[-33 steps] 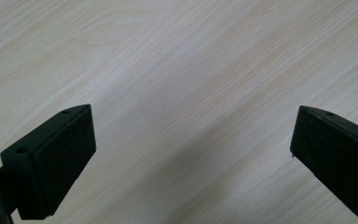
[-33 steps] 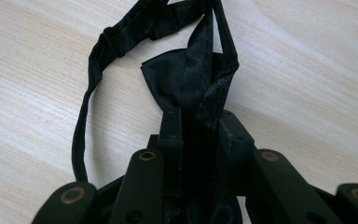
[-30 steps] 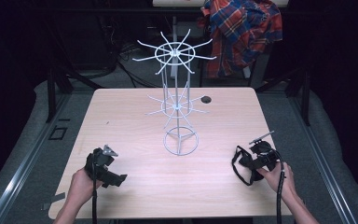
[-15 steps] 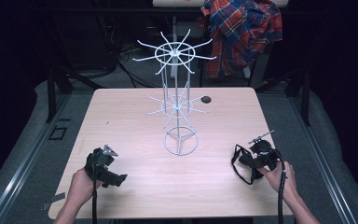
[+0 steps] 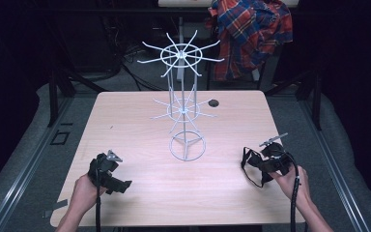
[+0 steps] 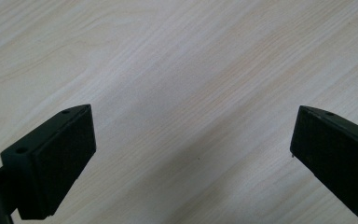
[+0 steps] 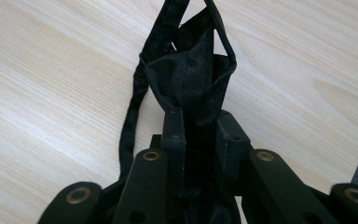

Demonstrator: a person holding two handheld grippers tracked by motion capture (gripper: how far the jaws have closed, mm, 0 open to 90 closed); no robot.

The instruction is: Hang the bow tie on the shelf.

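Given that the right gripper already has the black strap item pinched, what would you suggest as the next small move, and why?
Probably lift the right gripper and carry it toward the white wire rack. Its jaws are shut on the black strap item, whose loop trails on the table, while the rack's hooks stand bare. The left gripper is open over bare wood, so it can wait.

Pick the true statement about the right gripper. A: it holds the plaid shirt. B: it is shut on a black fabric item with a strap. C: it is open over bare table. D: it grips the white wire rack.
B: in the right gripper view the right gripper has its fingers closed on the black fabric item, its strap trailing onto the table.
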